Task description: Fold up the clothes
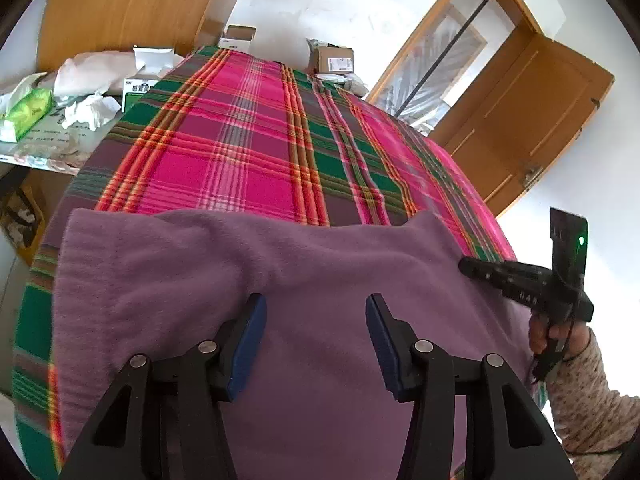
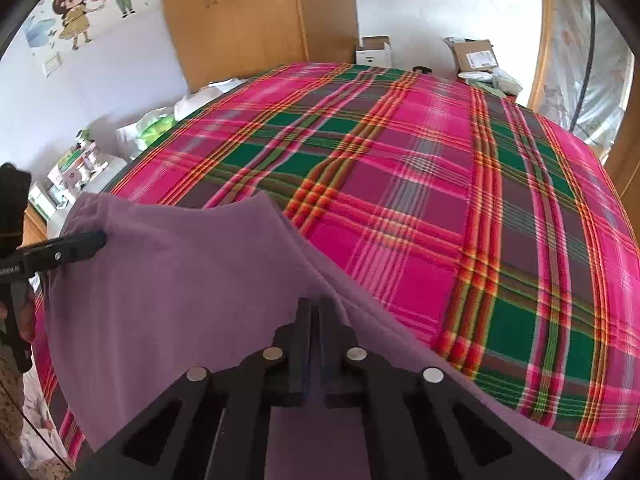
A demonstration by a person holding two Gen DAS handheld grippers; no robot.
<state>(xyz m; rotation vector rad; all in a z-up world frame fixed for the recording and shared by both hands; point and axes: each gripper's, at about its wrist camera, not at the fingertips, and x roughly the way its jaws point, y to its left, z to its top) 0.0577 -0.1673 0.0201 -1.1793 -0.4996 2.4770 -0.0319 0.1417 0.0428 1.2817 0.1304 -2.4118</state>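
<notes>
Left wrist view: the left gripper (image 1: 316, 316) hangs over a purple garment (image 1: 224, 264) with its jaws spread wide and nothing between the blue pads (image 1: 249, 344). The garment lies flat on a bed covered by a pink, green and orange plaid blanket (image 1: 248, 136). At the garment's right edge the right gripper (image 1: 468, 266) touches the cloth, held by a hand (image 1: 544, 334) in a speckled sleeve (image 1: 588, 396). A cluttered counter (image 1: 44, 144) with a green tissue pack (image 1: 28, 110) stands left of the bed, and a wooden door (image 1: 524, 120) is open at the right.

Right wrist view: the right gripper (image 2: 318, 306) is pressed together, pinching a raised fold of the purple garment (image 2: 180, 280), which spreads to the left over the plaid blanket (image 2: 420, 184). The left gripper (image 2: 98, 240) reaches onto the garment's left edge. A wardrobe (image 2: 240, 16) stands behind the bed.
</notes>
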